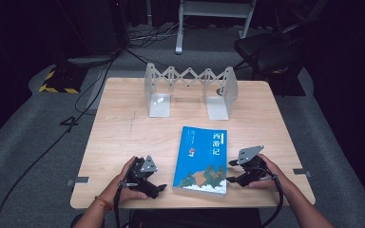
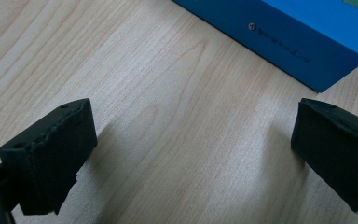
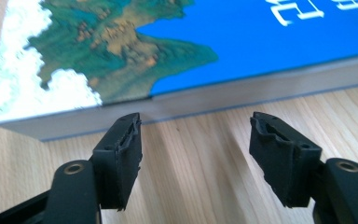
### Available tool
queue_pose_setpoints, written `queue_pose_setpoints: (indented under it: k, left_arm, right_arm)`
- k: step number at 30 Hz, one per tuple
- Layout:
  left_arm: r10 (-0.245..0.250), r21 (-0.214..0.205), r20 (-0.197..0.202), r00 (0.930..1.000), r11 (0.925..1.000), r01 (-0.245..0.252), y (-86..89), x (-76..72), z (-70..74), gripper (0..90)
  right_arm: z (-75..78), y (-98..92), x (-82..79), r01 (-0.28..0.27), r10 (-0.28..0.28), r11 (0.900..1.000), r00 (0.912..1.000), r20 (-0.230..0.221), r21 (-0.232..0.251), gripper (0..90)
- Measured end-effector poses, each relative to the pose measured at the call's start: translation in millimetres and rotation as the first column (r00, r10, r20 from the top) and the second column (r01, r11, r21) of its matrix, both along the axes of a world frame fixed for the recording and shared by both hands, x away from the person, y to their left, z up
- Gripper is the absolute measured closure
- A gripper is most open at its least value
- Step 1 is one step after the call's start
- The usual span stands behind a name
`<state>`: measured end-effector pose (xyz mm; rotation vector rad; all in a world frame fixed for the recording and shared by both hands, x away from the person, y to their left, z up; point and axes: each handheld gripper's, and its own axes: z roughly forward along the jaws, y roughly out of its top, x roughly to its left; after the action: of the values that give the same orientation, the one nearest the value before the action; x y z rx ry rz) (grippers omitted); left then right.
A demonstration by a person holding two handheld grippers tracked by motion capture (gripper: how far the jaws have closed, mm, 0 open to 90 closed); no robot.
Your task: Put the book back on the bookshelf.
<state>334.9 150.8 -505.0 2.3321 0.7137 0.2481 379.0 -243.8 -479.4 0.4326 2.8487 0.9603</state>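
Careful: your right gripper (image 3: 196,154) gapes empty at the book's (image 1: 202,159) page edge; push in level and it slides away from you.

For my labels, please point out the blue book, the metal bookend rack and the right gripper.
blue book (image 1: 204,152): high view, middle of cover.
metal bookend rack (image 1: 159,103): high view, left foot plate.
right gripper (image 3: 195,125): right gripper view, midway between its fingertips.

Setting: lab or recording studio. Evidence: black surrounds, floor cables (image 1: 52,142), hazard-striped stand base (image 1: 57,81), lone wooden table (image 1: 123,137).
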Motion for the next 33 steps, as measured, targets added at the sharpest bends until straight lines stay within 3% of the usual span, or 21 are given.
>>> queue_pose_setpoints:
  k: [6, 8, 10, 12, 15, 19, 21, 23, 27, 31, 33]
  left_arm:
    - [-0.004, 0.02, -0.016, 0.9999, 0.9998, 0.004, -2.2, -1.6, 3.7, 3.3]
    - [-0.005, 0.016, -0.016, 0.9999, 0.9999, 0.005, -2.5, -2.7, 5.5, 8.7]
    - [-0.012, -0.007, -0.023, 0.9997, 0.9999, 0.012, -3.6, -3.7, 8.9, 21.2]
    - [-0.027, -0.032, -0.008, 0.9996, 0.9991, 0.026, -7.4, -6.4, 14.2, 14.8]
    - [-0.046, -0.098, 0.036, 0.9983, 0.994, 0.049, -16.2, -13.4, 29.1, 17.5]
    - [-0.089, -0.132, 0.093, 0.9917, 0.9862, 0.101, -35.5, -23.7, 45.9, 16.8]
    - [-0.1, -0.127, 0.107, 0.9893, 0.9854, 0.113, -44.5, -28.0, 48.5, 17.1]
    - [-0.125, -0.089, 0.13, 0.9836, 0.9865, 0.137, -61.7, -33.7, 51.0, 17.4]
    - [-0.151, -0.06, 0.135, 0.9793, 0.9853, 0.16, -92.5, -41.2, 52.1, 17.5]
    - [-0.164, -0.037, 0.121, 0.9791, 0.9849, 0.169, -116.3, -47.1, 47.2, 20.1]
    - [-0.146, -0.026, 0.127, 0.9811, 0.9883, 0.15, -126.2, -48.5, 44.5, 20.6]
  right_arm:
    - [0.2, -1.7, 0.4, 0.002, -0.002, 0.9998, 0.9999, -0.011, 0.022, 34.9]
    - [2.8, -3.0, 0.3, 0.008, -0.007, 0.999, 0.9999, -0.014, 0.044, 34.9]
    - [5.9, -3.3, -0.4, 0.008, -0.008, 0.9987, 0.9999, -0.008, 0.051, 34.9]
    - [9.3, -5.4, -0.7, 0.023, -0.022, 0.9952, 0.9997, -0.014, 0.095, 35.3]
    - [14.0, -5.9, -0.5, 0.034, -0.033, 0.9908, 0.9994, -0.015, 0.131, 35.5]
    - [17.9, -5.5, -1.0, 0.049, -0.047, 0.9867, 0.9988, -0.014, 0.155, 35.6]
    - [18.3, -5.4, -0.7, 0.054, -0.051, 0.985, 0.9985, -0.021, 0.164, 35.6]
    - [20.0, -5.0, -0.5, 0.062, -0.059, 0.9831, 0.998, -0.022, 0.172, 35.4]
    - [25.3, -2.7, -1.5, 0.094, -0.09, 0.9758, 0.9955, -0.029, 0.198, 35.5]
    - [30.3, 0.3, -3.1, 0.124, -0.12, 0.9659, 0.9923, -0.031, 0.228, 36.2]
    - [32.6, 1.7, -3.1, 0.145, -0.138, 0.9576, 0.9895, -0.043, 0.249, 36.2]
